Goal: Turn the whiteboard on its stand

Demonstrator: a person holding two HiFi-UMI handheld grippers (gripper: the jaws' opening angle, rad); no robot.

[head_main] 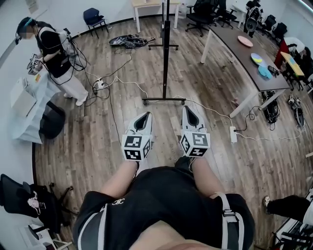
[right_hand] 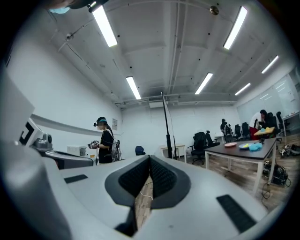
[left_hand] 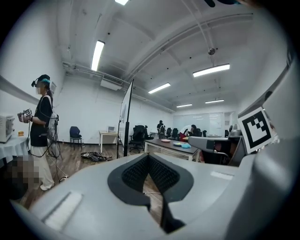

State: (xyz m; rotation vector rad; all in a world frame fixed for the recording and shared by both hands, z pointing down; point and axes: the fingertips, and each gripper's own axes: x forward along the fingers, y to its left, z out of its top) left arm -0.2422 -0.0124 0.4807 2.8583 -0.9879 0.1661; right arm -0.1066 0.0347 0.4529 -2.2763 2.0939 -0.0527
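The left hand-held gripper (head_main: 145, 115) and the right hand-held gripper (head_main: 188, 109) are both fully closed and empty, apart from the whiteboard (head_main: 166, 49).

The whiteboard stand (head_main: 166, 53) stands on the floor directly ahead of both tools, edge-on to them. The left tool (head_main: 145, 116) and right tool (head_main: 188, 110) sit side by side, near its base. A long bench (head_main: 230, 41) lies to the right. A person (head_main: 55, 56) stands far left. A power strip (head_main: 233, 134) lies on the floor, right of the right tool.

Open-plan office lab, long table (head_main: 234, 49), swivel chairs (head_main: 200, 12), floor power strip (head_main: 233, 134), ceiling strip lights (left_hand: 97, 54), wood-plank floor (head_main: 88, 146)
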